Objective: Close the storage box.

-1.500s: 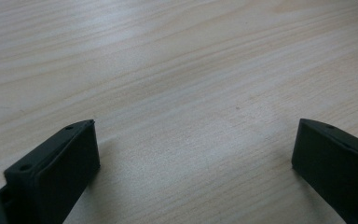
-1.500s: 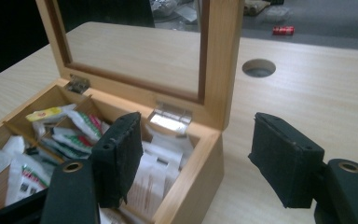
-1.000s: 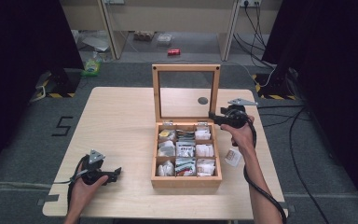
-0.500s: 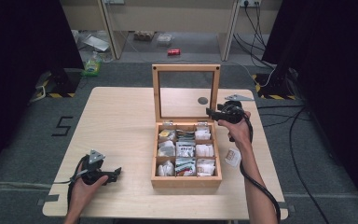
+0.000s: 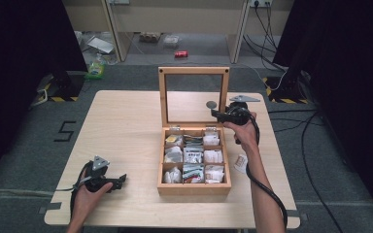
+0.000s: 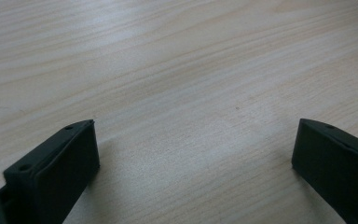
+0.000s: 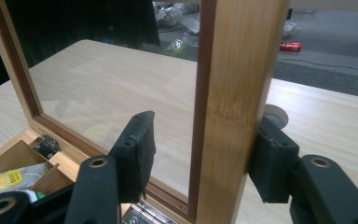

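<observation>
Dark curtains flank a pale wooden table (image 5: 126, 126), with cables and bits of clutter on the grey floor behind it. Near the middle of the table sits a wooden box (image 5: 194, 187), divided into compartments that hold tea bags and sachets. Its glass-paned lid (image 5: 194, 71) stands upright at the far edge of the box.

At the lid's right edge, the right gripper (image 5: 217, 113) reaches in from the side. In the right gripper view its jaws straddle the frame's right-hand wooden post (image 7: 233, 107): one pad sits against the outer side of the post or just shy of it, while the other pad stands on the glass side with a clear gap to the wood. The jaws have just been closing, with the post between them, and they are not yet clamped on it.

Near the table's front left corner, well apart from the box, the left gripper (image 5: 121, 178) rests low over the wood in the person's hand. In the left gripper view its jaws stand wide, with only bare tabletop (image 6: 177, 93) between them.
</observation>
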A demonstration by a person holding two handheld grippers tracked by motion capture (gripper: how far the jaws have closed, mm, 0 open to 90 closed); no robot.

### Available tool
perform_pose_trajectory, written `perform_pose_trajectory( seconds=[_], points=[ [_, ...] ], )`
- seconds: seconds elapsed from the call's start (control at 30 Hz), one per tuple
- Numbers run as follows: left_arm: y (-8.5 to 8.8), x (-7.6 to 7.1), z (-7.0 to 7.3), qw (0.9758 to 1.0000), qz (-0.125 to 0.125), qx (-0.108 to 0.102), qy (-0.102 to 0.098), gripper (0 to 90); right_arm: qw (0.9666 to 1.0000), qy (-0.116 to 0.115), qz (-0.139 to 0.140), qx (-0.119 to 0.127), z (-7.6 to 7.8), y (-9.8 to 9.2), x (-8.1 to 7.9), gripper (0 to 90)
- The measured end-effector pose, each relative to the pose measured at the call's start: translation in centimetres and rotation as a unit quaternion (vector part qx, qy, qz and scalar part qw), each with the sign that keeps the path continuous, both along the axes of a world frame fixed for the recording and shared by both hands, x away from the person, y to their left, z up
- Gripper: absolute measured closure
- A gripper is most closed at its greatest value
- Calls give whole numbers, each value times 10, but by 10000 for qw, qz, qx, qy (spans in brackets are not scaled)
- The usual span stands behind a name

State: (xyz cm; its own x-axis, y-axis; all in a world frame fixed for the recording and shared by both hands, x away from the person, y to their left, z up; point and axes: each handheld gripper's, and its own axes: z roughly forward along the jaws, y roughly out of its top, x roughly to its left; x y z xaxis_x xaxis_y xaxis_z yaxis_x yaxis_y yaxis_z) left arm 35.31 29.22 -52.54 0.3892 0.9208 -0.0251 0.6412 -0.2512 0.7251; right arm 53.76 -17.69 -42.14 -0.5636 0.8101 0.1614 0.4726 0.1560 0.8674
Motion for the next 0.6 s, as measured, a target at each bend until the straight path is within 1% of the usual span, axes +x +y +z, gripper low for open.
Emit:
perform_pose_trajectory(
  seconds=[0.07,0.23,0.37,0.43,0.6],
  points=[
    [0,0,0,10000,-1,-1,0,0,10000,8,18,-12,0,1,0,448],
    [0,0,0,10000,0,-2,0,0,9999,52,16,92,0,0,1,451],
    [0,0,0,10000,0,0,-1,0,9999,-25,-6,98,-1,0,-1,458],
    [0,0,0,10000,1,-4,2,0,9999,-57,35,113,-1,-2,-2,470],
    [0,0,0,10000,-4,2,3,0,9998,-162,83,55,-1,-2,-6,473]
  ],
)
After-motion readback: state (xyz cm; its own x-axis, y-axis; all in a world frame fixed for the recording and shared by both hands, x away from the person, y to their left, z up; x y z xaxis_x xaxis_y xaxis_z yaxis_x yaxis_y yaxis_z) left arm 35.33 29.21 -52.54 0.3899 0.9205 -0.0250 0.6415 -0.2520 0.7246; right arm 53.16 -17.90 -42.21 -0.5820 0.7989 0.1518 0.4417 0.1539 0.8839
